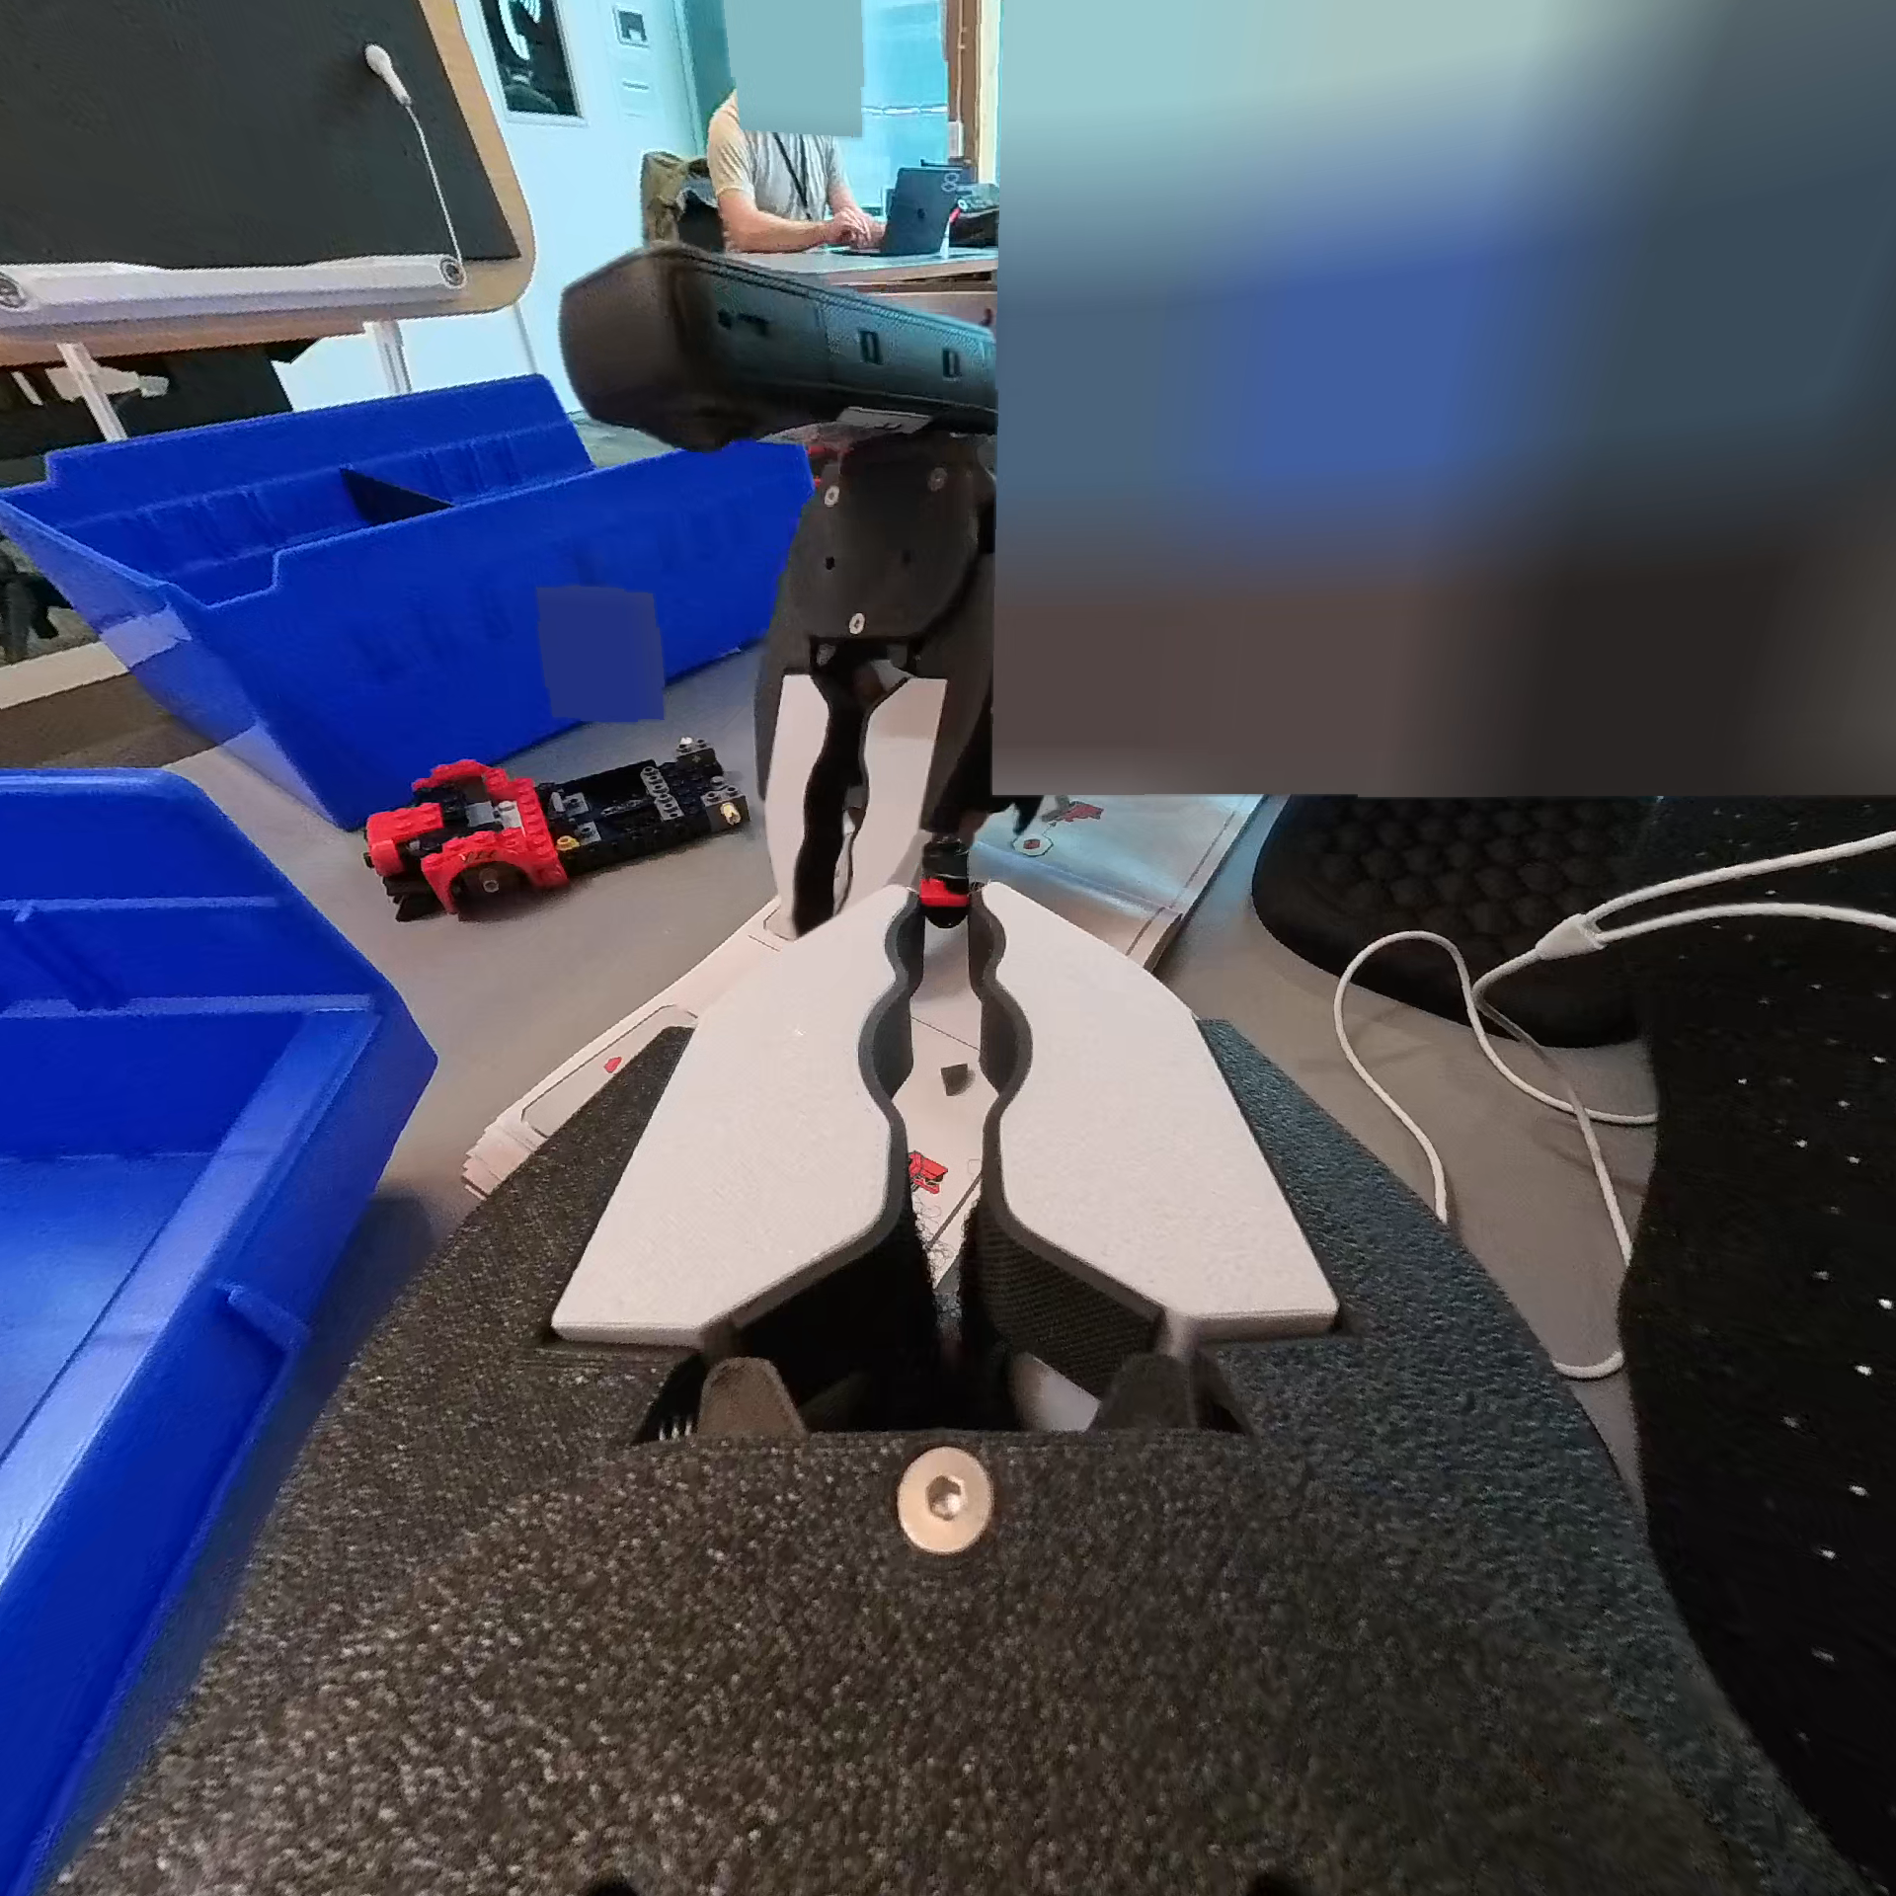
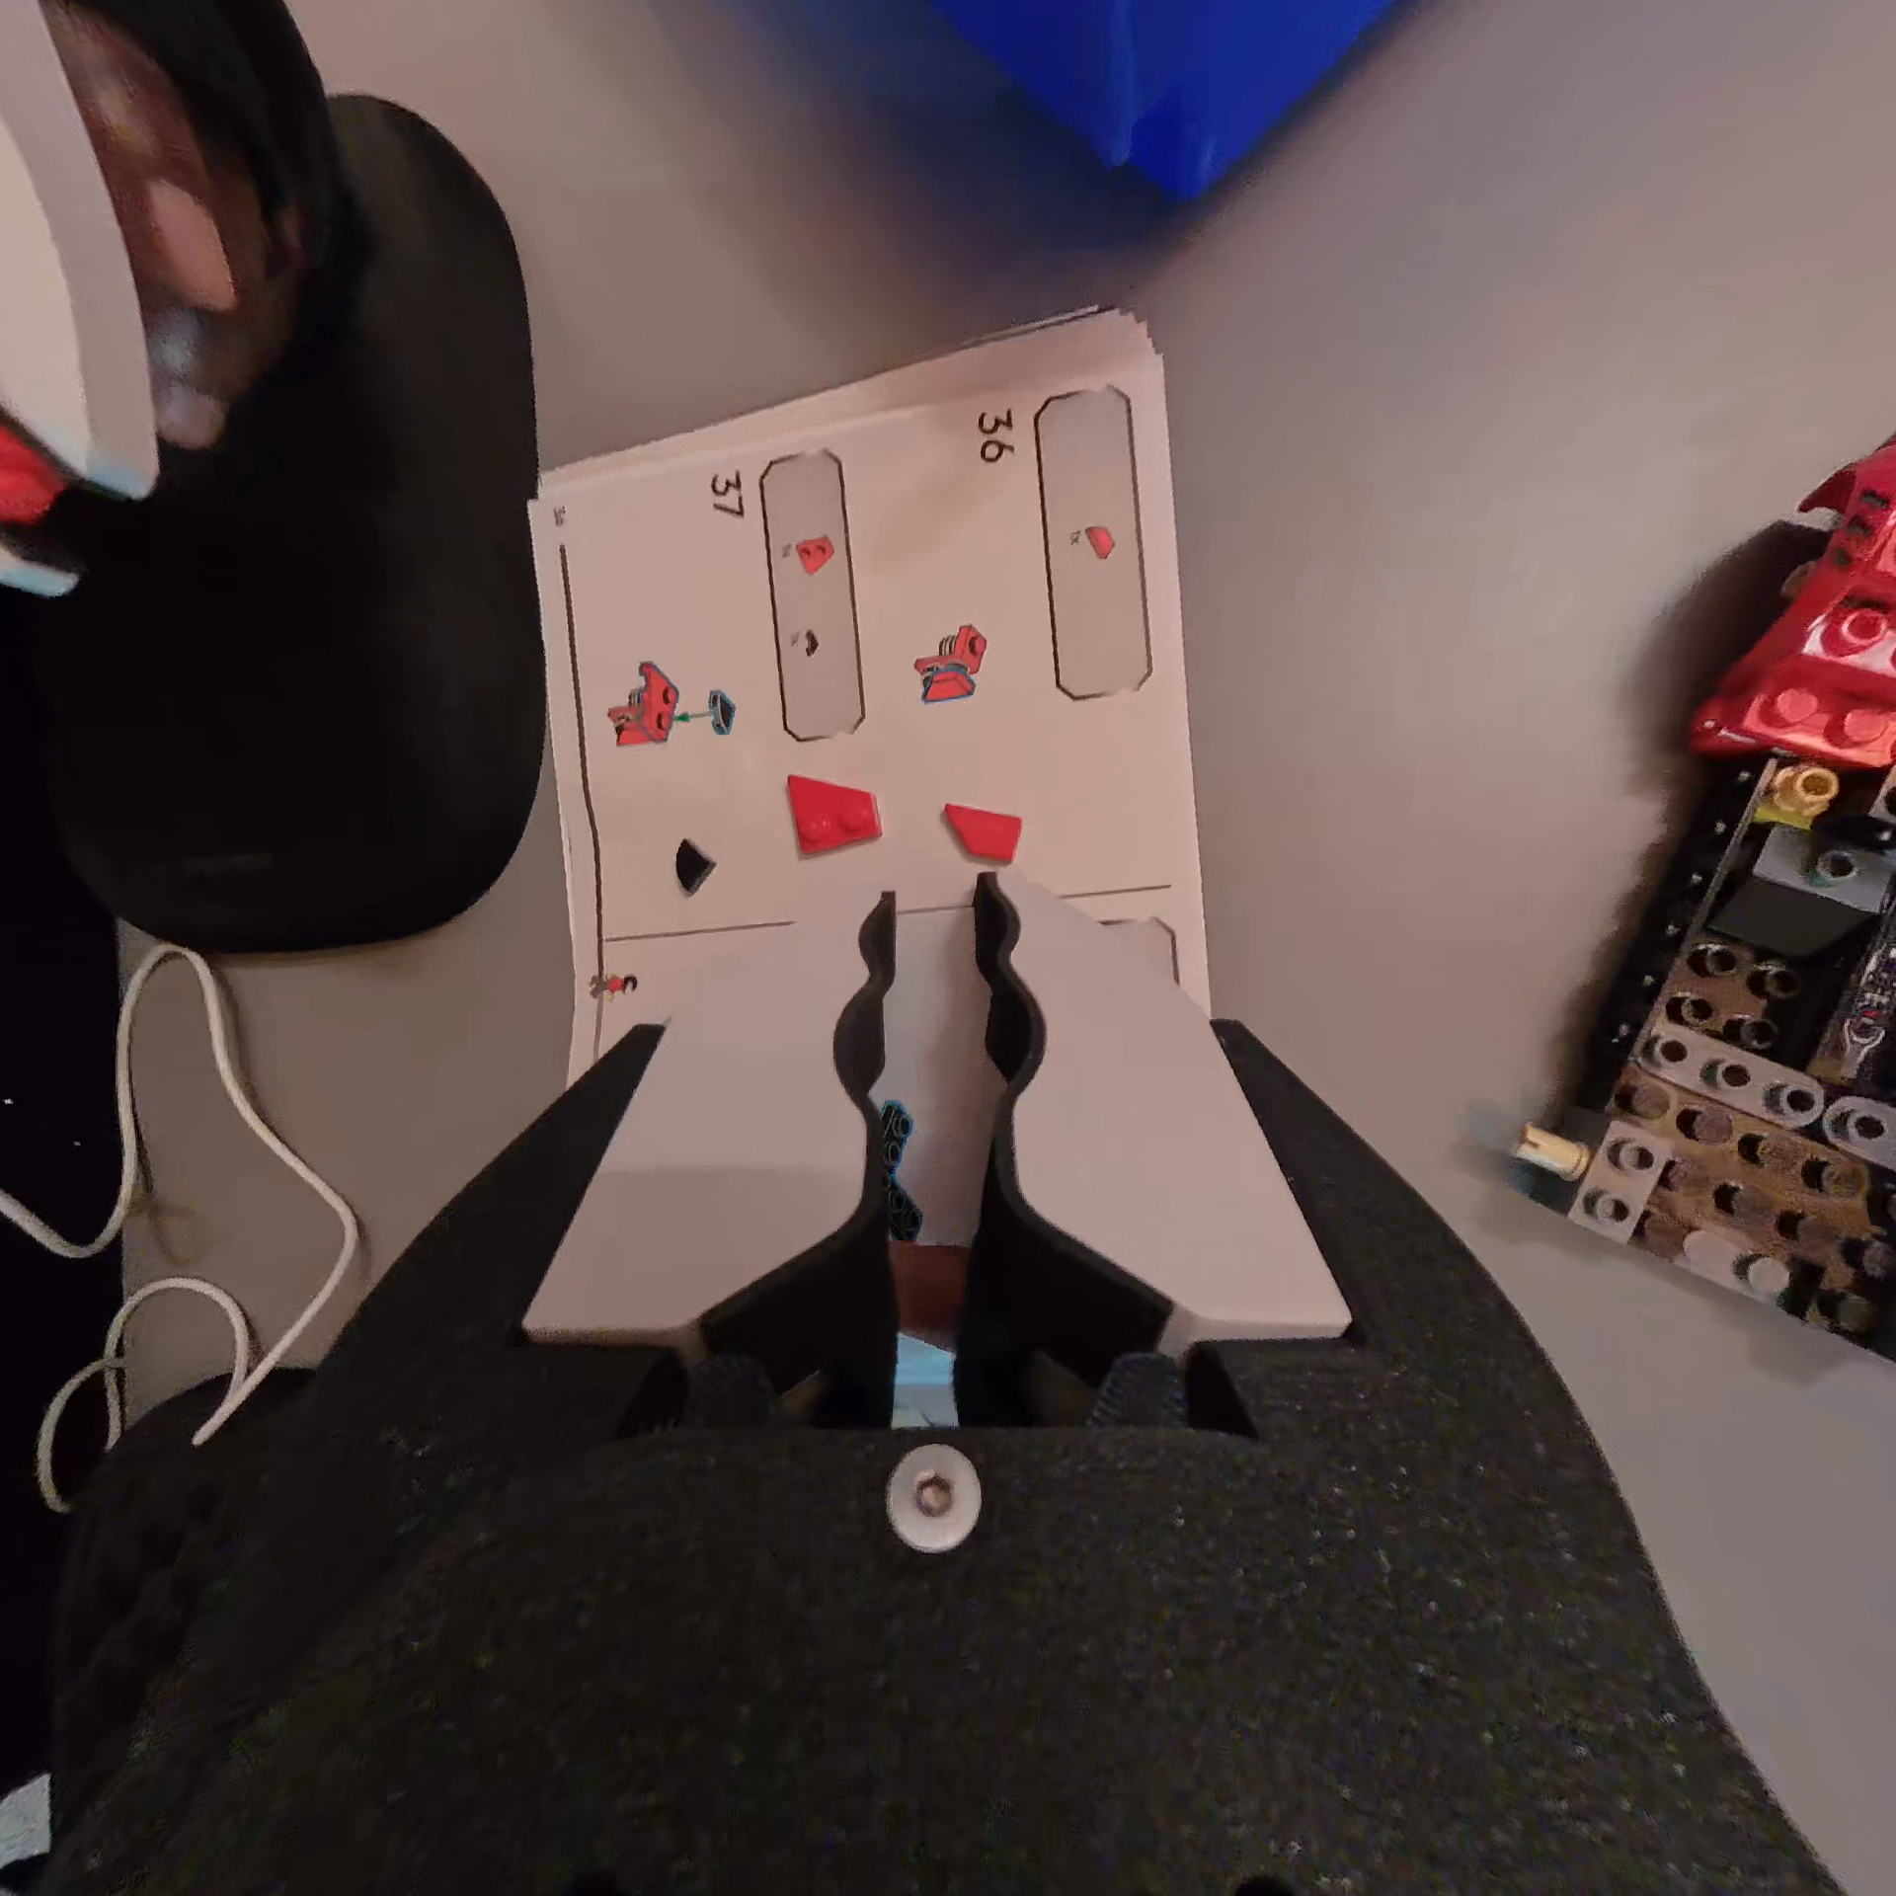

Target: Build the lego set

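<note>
Directly ahead of the right gripper [image 2: 934,887], whose jaws stand slightly parted and empty, a smooth red wedge-shaped lego tile [image 2: 985,828] lies flat on the white instruction booklet [image 2: 1088,780], just beyond the tips, long edge crosswise. The left gripper [image 1: 942,903] pinches a small red-and-black lego sub-assembly [image 1: 944,882] nearby above the grey bench [image 1: 616,954].

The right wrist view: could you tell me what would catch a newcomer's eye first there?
Most likely the two loose red pieces lying on the open instruction booklet, just beyond the tips of the open right gripper. Next, the half-built red and black car at the right edge on the grey table.
</note>
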`<state>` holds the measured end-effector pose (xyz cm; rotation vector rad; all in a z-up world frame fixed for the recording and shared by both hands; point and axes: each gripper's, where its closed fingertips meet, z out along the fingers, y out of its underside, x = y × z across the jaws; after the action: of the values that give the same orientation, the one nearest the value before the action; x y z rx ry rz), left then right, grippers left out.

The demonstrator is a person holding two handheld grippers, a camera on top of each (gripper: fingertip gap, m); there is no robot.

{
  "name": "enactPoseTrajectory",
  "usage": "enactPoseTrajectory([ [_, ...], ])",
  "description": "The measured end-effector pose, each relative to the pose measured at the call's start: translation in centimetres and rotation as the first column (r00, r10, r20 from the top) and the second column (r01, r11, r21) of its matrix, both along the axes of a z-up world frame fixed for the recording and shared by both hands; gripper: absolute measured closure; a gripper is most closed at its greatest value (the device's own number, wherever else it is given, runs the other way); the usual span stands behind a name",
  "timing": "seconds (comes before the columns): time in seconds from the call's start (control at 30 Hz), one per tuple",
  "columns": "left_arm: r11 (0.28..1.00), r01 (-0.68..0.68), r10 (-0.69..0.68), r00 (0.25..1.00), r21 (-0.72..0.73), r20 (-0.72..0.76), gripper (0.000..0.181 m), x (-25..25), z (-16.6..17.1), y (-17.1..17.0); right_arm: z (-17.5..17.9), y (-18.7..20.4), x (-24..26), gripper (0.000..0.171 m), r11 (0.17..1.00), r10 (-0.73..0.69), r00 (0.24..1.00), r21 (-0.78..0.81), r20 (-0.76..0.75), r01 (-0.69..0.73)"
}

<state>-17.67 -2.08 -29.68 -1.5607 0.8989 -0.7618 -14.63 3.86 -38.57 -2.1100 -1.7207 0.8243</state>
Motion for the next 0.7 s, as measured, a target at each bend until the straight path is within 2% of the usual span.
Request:
enactPoseTrajectory([
  [0.17, 1.0, -0.006, 0.006, 1.0, 0.002, -0.004, 0.174, 0.0, 0.0, 0.1, -0.2, 0.6, -1.1, 0.155, 1.0, 0.023, 1.0, 0.007, -0.022, -0.022],
  [0.3, 1.0, -0.005, 0.005, 1.0, -0.002, -0.006, 0.174, 0.0, -0.1, 0.1, 0.3, 0.3, -2.2, 0.156, 0.995, 0.093, 0.992, 0.039, -0.083, -0.09],
  [0.7, 1.0, 0.002, -0.002, 1.0, -0.016, 0.001, 0.174, 0.0, -0.2, 0.1, 0.4, 0.6, -1.6, 0.163, 0.99, 0.083, 0.995, 0.116, -0.053, -0.076],
])
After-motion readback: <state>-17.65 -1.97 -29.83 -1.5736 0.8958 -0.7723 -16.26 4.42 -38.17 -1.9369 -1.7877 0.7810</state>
